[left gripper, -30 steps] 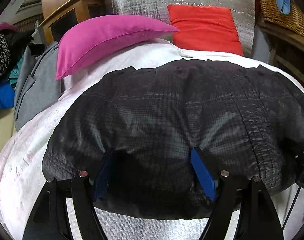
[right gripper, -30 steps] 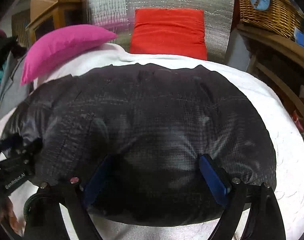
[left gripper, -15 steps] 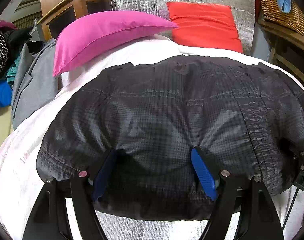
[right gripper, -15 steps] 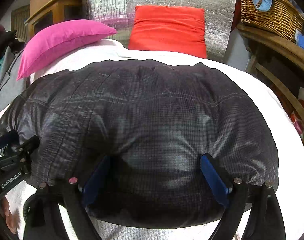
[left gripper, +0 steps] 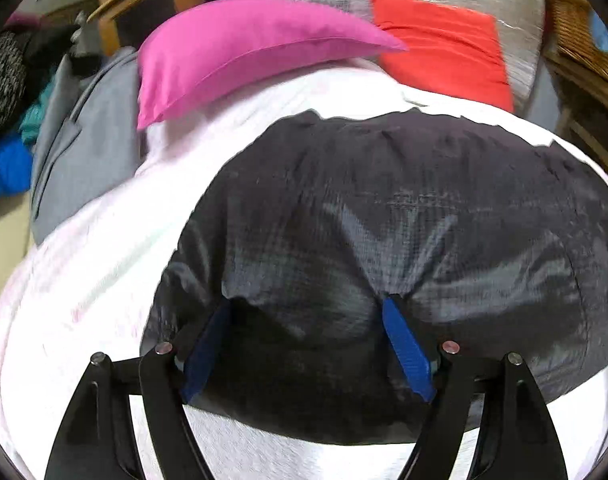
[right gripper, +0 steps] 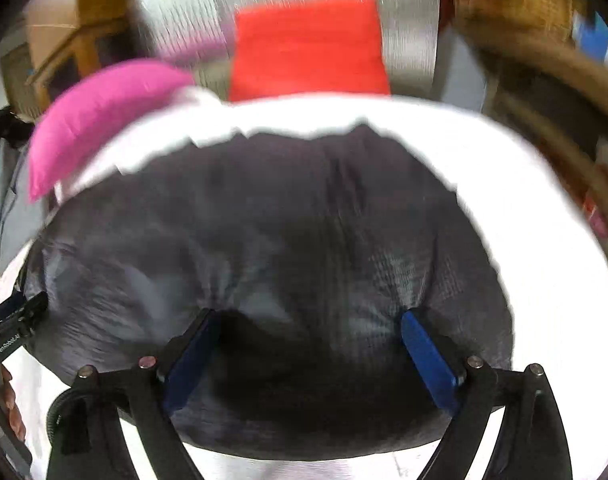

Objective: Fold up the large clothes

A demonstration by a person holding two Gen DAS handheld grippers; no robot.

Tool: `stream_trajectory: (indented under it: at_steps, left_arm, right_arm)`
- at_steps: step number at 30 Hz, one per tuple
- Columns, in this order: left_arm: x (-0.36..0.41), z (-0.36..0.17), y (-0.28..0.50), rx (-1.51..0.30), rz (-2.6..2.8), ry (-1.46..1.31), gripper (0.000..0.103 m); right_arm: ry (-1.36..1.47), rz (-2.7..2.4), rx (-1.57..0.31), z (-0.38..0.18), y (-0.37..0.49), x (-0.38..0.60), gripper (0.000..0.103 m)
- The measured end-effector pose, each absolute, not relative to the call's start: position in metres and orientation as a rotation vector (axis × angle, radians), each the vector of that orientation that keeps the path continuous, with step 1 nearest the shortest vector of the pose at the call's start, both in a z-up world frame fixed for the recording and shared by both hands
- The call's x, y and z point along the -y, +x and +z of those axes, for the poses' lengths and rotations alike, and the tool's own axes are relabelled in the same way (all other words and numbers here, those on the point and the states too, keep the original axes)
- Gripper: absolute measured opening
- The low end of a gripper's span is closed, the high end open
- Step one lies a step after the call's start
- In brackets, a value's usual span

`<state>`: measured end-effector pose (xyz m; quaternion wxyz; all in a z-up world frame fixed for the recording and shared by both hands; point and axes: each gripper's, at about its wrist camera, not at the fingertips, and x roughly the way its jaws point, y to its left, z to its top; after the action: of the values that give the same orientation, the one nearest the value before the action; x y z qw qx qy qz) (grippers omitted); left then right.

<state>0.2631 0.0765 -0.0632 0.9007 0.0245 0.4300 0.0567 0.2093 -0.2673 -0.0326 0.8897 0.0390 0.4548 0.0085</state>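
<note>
White bedsheet (left gripper: 84,272) beneath dark padded jacket (left gripper: 384,208), left tongs (left gripper: 308,312) and right tongs (right gripper: 310,320) each pinching its bunched near edge.

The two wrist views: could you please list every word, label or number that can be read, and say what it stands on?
"GenRobot.AI": small white print on the black body of the left gripper, seen at the left edge of the right wrist view.
Nothing else bears readable text; the background is motion-blurred.

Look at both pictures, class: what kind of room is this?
Probably a bedroom at home: a bed under a white cover, pink pillow and red pillow at its head, and a wicker basket on wooden furniture beside it.
</note>
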Motion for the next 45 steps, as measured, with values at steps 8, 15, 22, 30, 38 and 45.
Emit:
stream_trajectory:
  at_steps: [8,15,22,30,38,45]
  left_arm:
    - [-0.139,-0.034,0.301,-0.832,0.109,-0.082,0.080]
    - [-0.152,-0.059,0.361,-0.965,-0.020,-0.166,0.080]
    - [-0.148,-0.057,0.363,-0.940,-0.029,-0.189,0.018]
    - [-0.146,-0.059,0.363,-0.942,0.000,-0.156,0.033]
    - [-0.129,-0.030,0.396,-0.859,-0.077,-0.058,0.075]
    - [-0.111,-0.073,0.451,-1.052,-0.081,-0.037,0.047]
  right_arm:
    - [0.252,-0.027,-0.845,0.008,0.238,0.351,0.093]
    - [0.308,0.019,-0.976,-0.023,0.302,0.388,0.067]
    - [0.182,0.065,-0.942,-0.001,0.300,0.367,0.009]
    - [0.241,0.008,-1.007,-0.030,0.304,0.373,0.017]
    - [0.345,0.090,-0.941,-0.014,0.340,0.391,0.083]
    - [0.266,0.121,-1.059,-0.039,0.382,0.375,0.038]
